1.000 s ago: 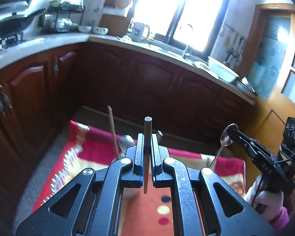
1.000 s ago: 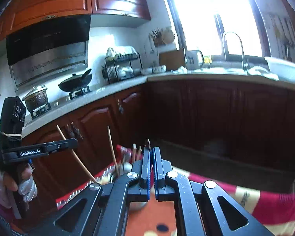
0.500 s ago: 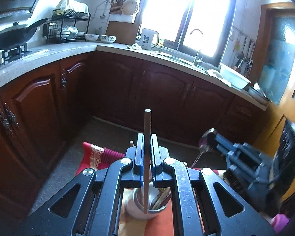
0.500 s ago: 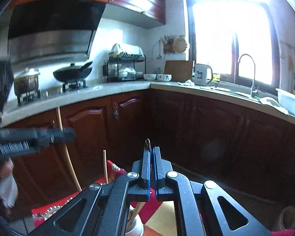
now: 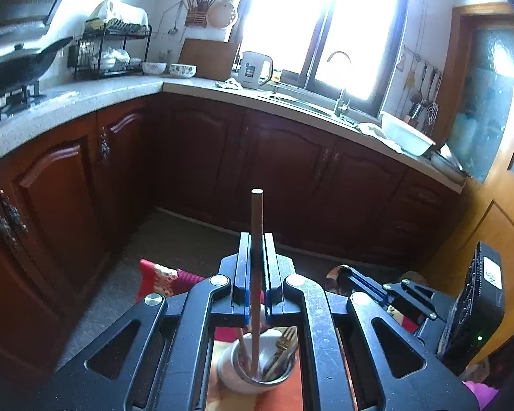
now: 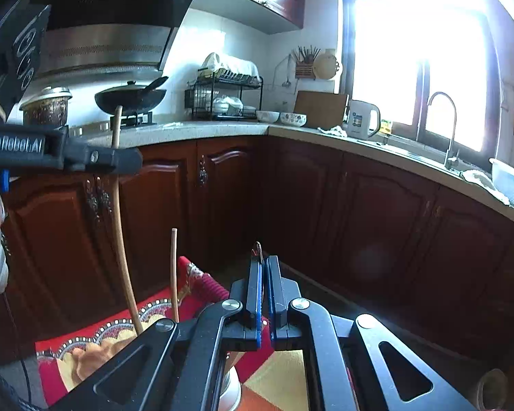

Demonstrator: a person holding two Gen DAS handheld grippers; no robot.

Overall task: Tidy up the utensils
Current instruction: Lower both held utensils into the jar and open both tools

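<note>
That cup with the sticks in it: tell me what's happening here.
A person holds a claw in each hand. The left claw is shut on a wooden chopstick whose lower end is inside the cup, beside a fork. The right claw is shut on a spoon close by.

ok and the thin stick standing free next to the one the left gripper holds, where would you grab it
Take the thin stick by its bare upper stretch, coming down from above, a finger either side. It stands nearly upright with its top clear; its lower end is hidden behind the right gripper, probably in the crowded cup.
</note>
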